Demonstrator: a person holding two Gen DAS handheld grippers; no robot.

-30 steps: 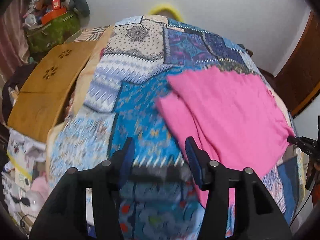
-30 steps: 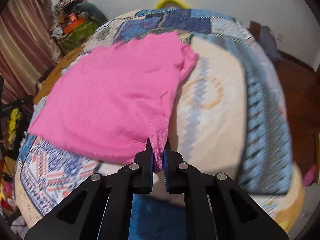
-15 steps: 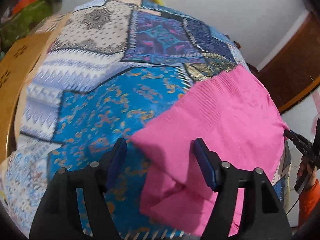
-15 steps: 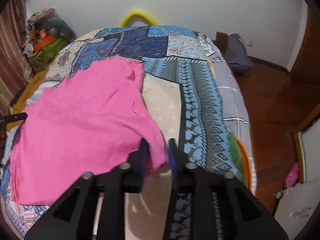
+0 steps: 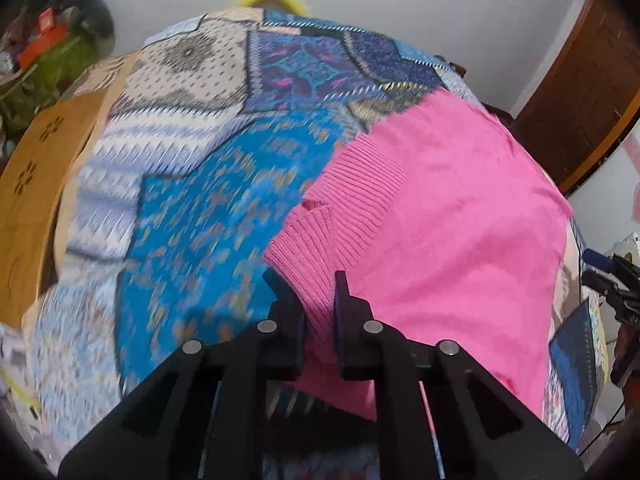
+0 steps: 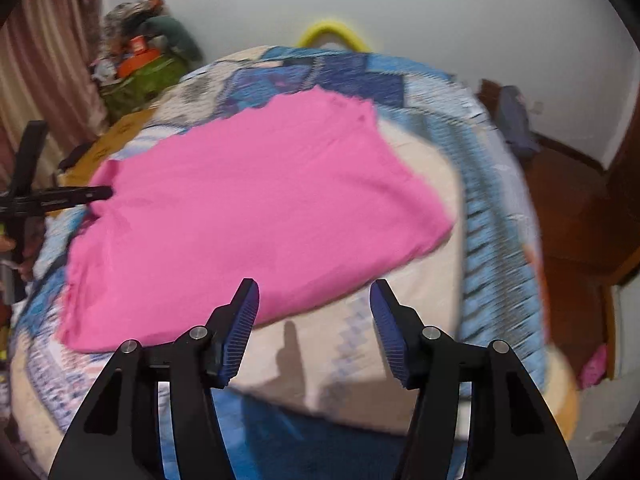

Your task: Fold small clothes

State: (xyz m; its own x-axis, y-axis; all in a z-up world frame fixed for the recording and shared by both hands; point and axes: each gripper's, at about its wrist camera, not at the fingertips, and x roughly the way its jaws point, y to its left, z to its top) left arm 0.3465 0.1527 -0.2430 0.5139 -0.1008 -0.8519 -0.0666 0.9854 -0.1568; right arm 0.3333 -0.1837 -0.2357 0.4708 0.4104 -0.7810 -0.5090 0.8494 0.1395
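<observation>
A pink knit garment [image 5: 440, 216] lies spread on the patchwork bedspread [image 5: 208, 216]. My left gripper [image 5: 310, 292] is shut on the garment's ribbed near corner. In the right wrist view the pink garment [image 6: 256, 208] lies flat across the bed. My right gripper [image 6: 314, 300] is open and empty, just in front of the garment's near edge. The left gripper's tip [image 6: 80, 194] shows at the garment's left corner in that view. The right gripper's tip [image 5: 608, 276] shows at the far right of the left wrist view.
A wooden board [image 5: 36, 184] lies along the bed's left side. A cluttered pile with a green bag [image 6: 140, 64] stands at the back left. A yellow hoop [image 6: 332, 32] sits behind the bed. Wooden floor and a dark bag [image 6: 516, 120] lie to the right.
My left gripper closed on the garment's ribbed corner. My right gripper let go of the garment's edge, opened wide and drew back from it.
</observation>
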